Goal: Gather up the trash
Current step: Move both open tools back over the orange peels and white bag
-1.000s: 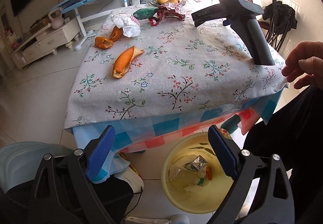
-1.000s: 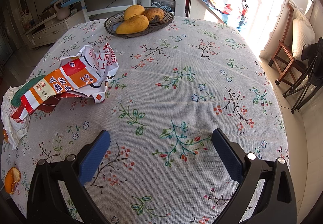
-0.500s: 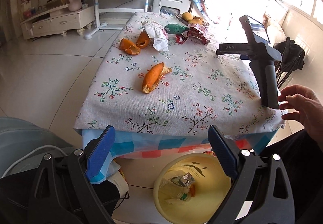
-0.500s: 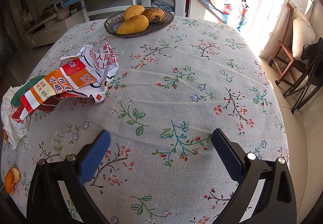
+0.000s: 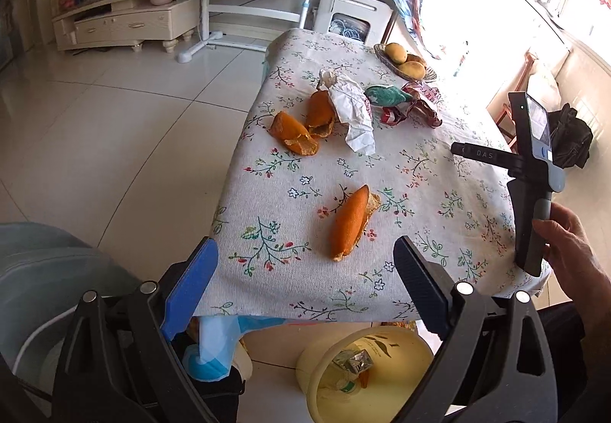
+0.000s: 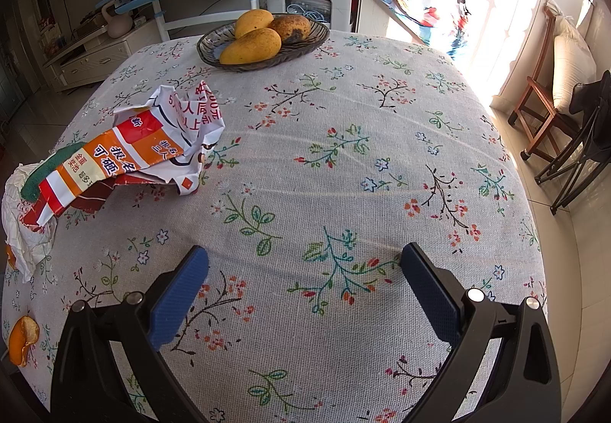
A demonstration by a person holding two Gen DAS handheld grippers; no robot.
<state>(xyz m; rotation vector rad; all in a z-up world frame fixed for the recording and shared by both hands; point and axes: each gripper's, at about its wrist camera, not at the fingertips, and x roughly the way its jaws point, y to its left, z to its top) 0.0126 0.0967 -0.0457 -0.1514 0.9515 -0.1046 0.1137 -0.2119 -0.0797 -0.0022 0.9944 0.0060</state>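
Black right hand-held gripper (image 5: 464, 149) reads "DAS", fingers apart; left hand-held gripper (image 5: 305, 281) likewise apart, empty.

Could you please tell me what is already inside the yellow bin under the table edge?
Inside the yellow bin lie a crumpled silver wrapper, a clear plastic bottle and a small orange scrap. The left gripper hides its right part; the frame crops the bottom.

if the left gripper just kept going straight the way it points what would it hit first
Most likely the long orange peel lying alone near the table's front edge. The left gripper is open, and the peel sits between its blue pads' lines. Depth is unclear: it may meet the floral tablecloth just before it.
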